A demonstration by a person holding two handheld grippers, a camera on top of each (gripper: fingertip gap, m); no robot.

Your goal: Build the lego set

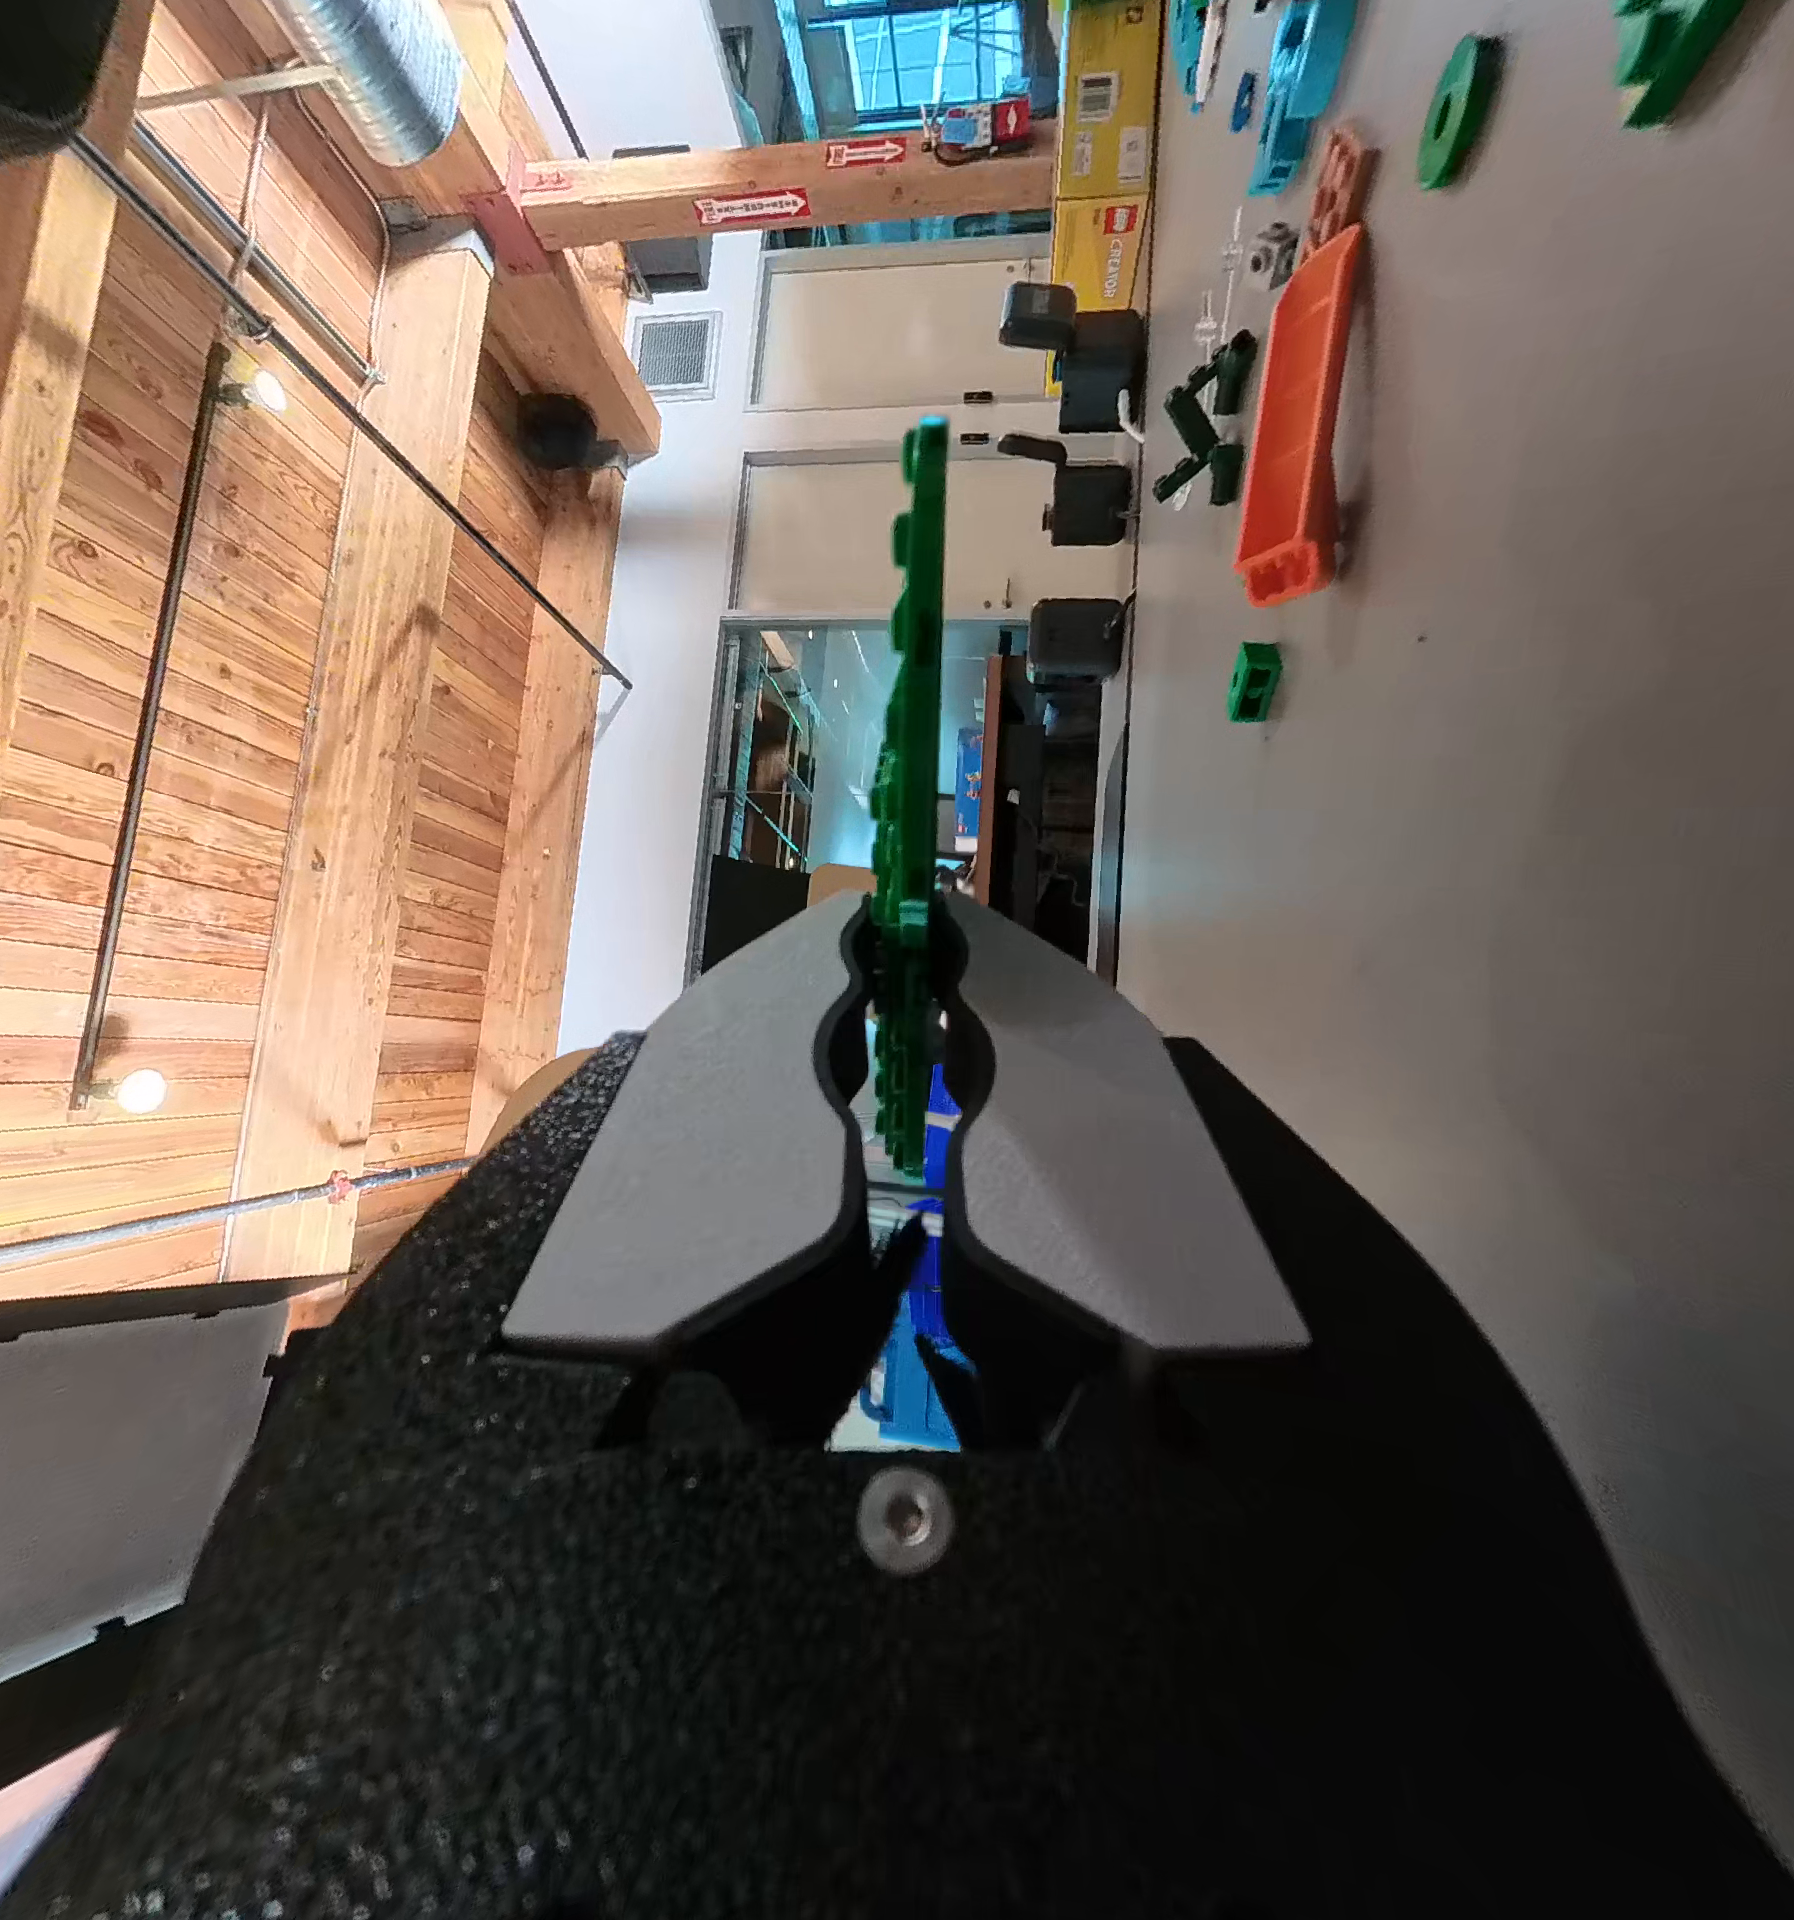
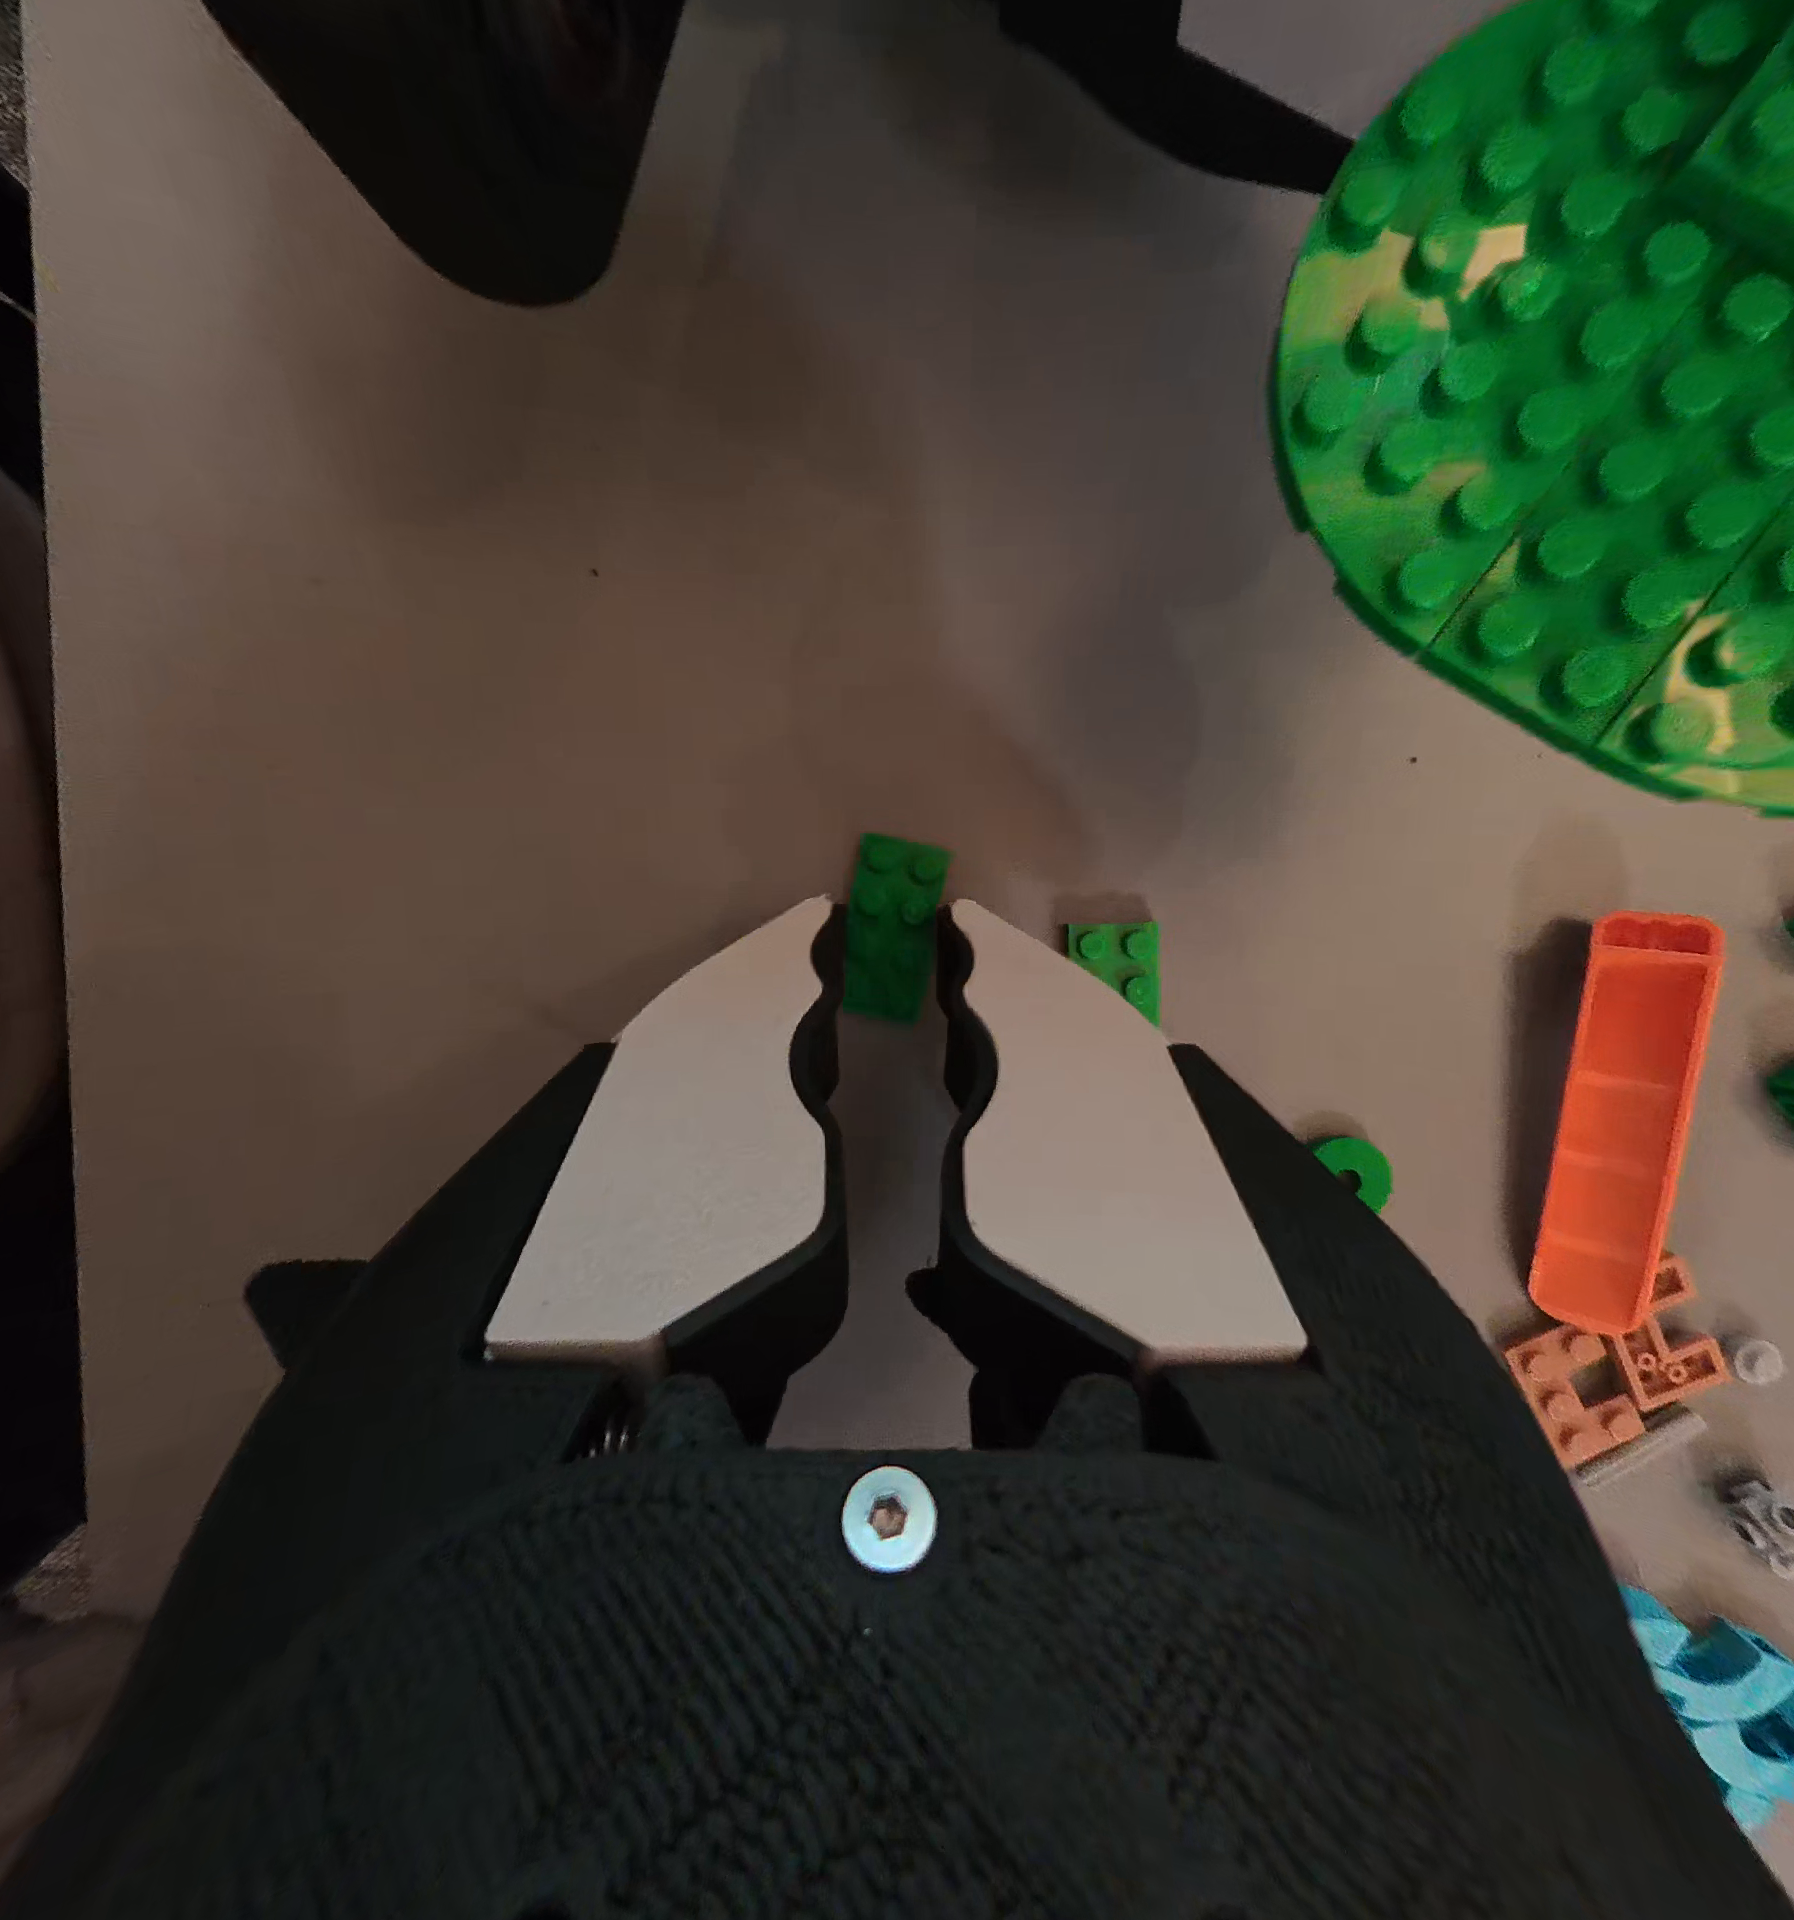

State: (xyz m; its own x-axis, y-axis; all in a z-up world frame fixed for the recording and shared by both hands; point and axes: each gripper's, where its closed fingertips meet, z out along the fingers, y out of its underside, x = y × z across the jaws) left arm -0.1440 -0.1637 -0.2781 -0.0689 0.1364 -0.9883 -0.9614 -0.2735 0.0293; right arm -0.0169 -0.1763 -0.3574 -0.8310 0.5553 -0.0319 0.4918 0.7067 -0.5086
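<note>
My left gripper is shut on a large green studded plate, seen edge-on and held up off the grey table. The same rounded plate fills the upper right of the right wrist view. My right gripper points down at the table, and its tips sit on both long sides of a small green 2x4 brick that lies flat. A second small green brick lies just right of the right finger.
An orange scoop-shaped piece lies to the right, with tan plates, small grey parts, a green round piece and teal pieces. The left wrist view shows a yellow box and a dark green hinged piece. The grippers' ends are close to 15 centimetres from one another. Both grippers' tips are roughly 12 centimetres from the orange scoop-shaped piece. Look for it in the left wrist view too.
</note>
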